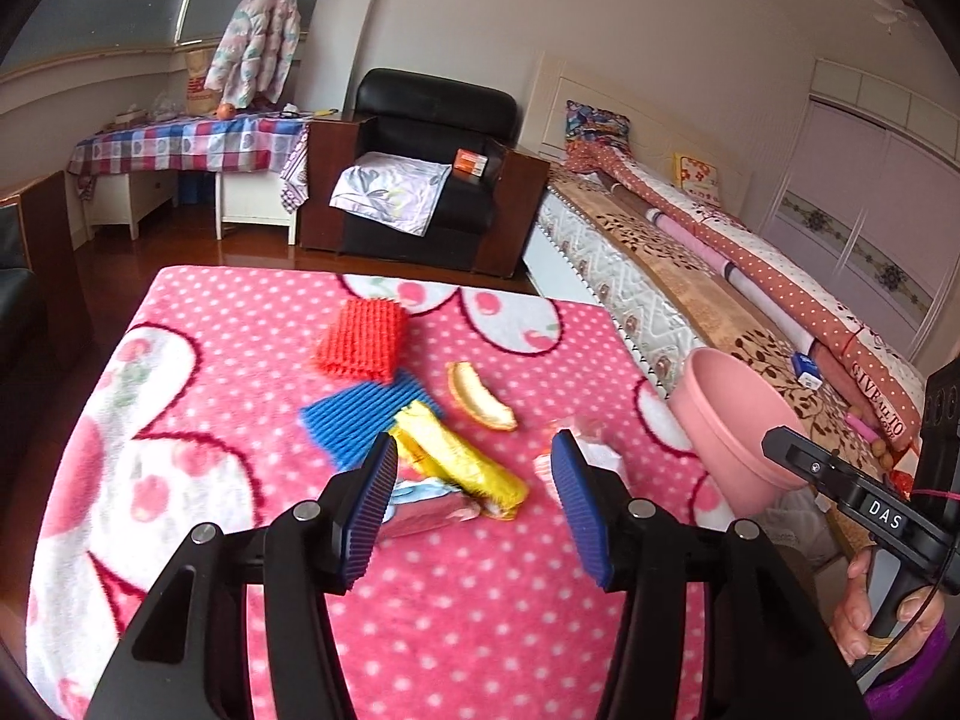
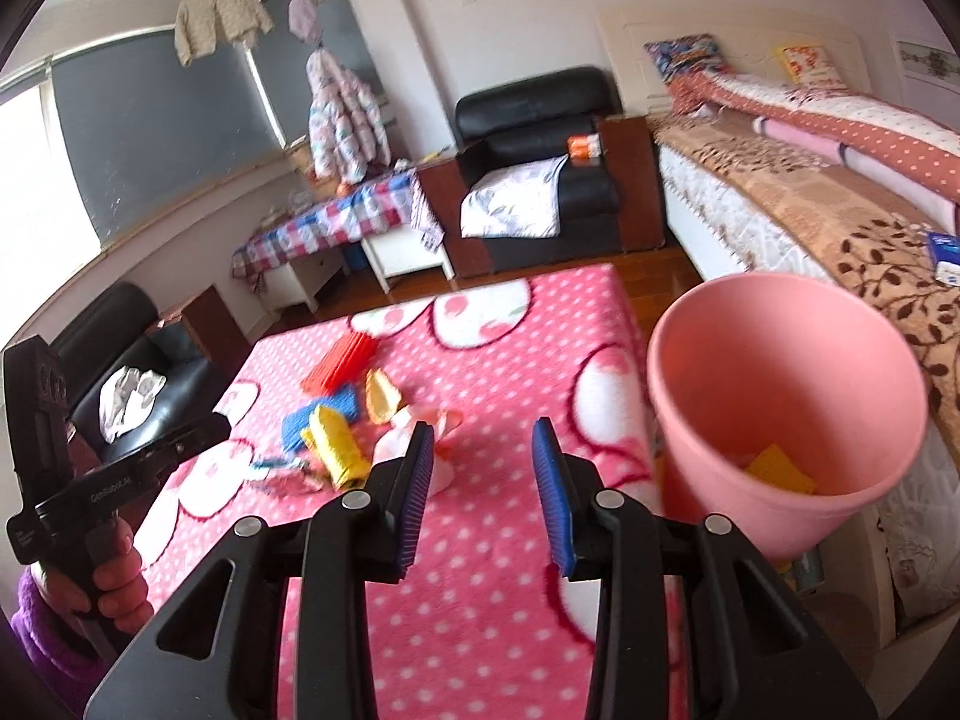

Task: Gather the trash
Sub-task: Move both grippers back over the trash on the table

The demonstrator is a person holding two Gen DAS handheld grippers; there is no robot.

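So your left gripper (image 1: 474, 468) is hanging over the pink dotted blanket (image 1: 252, 360) with its jaws spread wide and nothing pinched. The gold wrapper (image 1: 462, 456) is your landmark here: it lies on the blanket right in the gap between those two blue pads, a bit beyond the tips, not touched by either. Just past the gold wrapper sits an orange peel (image 1: 480, 399), to its left the blue ribbed pad (image 1: 354, 417), and beyond that the red ribbed pad (image 1: 363, 339). A crumpled pale wrapper (image 1: 585, 444) is right of the gold wrapper, just beside the right-hand pad. A pinkish foil wrapper (image 1: 429, 513) lies nearer to you than the gold one.

Your right gripper (image 2: 483, 462) has its jaws partly apart, empty too. The gold wrapper (image 2: 339, 444) is off to the left of its jaws, and the pink bin (image 2: 780, 372) is well right of it, with some yellow scrap (image 2: 780, 468) already inside.
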